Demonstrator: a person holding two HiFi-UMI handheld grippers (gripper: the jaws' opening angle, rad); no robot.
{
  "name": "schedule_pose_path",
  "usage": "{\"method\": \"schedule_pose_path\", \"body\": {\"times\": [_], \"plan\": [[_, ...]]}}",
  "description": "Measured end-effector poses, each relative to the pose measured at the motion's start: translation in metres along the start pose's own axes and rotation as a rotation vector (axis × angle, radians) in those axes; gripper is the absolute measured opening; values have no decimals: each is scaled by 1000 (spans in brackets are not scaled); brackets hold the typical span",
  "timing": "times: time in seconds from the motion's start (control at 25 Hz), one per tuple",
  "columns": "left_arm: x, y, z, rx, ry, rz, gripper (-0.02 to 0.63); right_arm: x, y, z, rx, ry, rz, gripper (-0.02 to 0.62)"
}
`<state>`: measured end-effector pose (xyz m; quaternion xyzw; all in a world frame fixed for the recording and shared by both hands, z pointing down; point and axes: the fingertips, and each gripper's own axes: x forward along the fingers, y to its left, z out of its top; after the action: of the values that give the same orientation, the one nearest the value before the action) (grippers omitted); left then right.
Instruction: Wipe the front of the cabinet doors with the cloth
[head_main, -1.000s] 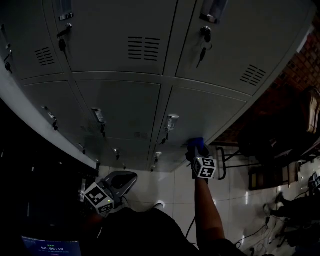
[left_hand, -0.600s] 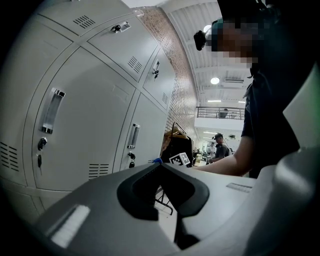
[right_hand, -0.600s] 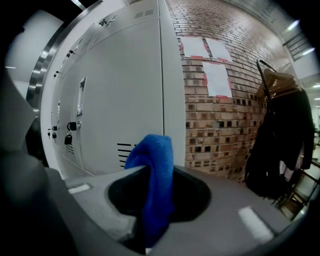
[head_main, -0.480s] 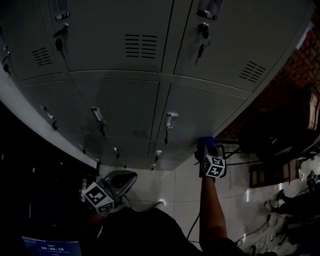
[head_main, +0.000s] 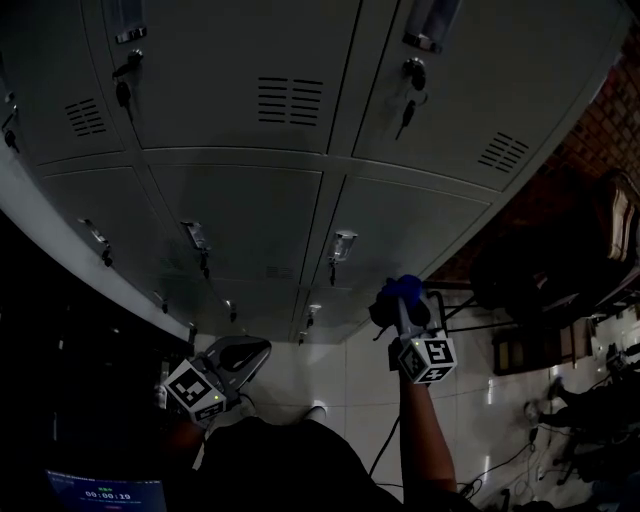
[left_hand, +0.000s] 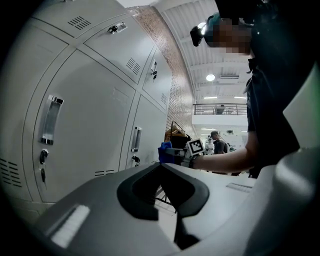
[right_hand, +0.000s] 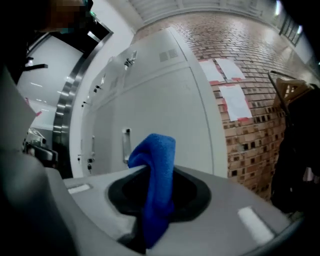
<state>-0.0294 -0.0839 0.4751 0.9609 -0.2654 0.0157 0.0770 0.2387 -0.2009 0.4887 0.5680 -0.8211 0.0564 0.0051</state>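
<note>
Right gripper (head_main: 400, 302) drawn off door edge (head_main: 445, 243), jaws clamping cloth (right_hand: 156, 185), left gripper (head_main: 260, 349) jaws together

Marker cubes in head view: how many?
2. One marker cube on the left gripper, lower left; the other on the right gripper, centre-right, which holds the cloth. None seems hidden.

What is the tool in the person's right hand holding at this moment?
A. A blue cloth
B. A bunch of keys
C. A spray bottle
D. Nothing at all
A: the right gripper view shows a blue cloth pinched between the jaws of the right gripper, held up close to the grey cabinet doors.
</note>
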Motion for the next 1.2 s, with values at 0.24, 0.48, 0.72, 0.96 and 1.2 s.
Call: {"method": "schedule_pose_path", "body": {"times": [0.24, 0.48, 0.72, 0.96, 1.2], "plan": [[-3, 8, 3, 15, -18, -12, 0, -15, 120, 48, -45, -61, 299, 71], [-11, 12, 11, 21, -30, -22, 0, -27, 202, 50, -61, -58, 459, 71], [-18, 13, 9, 19, -33, -39, 0, -30, 243, 28, -76, -24, 532, 71], [-23, 14, 6, 25, -28, -41, 0, -25, 254, 20, -32, -3, 553, 71], [-25, 15, 6, 23, -37, -48, 0, -28, 260, 18, -33, 7, 565, 71]]}}
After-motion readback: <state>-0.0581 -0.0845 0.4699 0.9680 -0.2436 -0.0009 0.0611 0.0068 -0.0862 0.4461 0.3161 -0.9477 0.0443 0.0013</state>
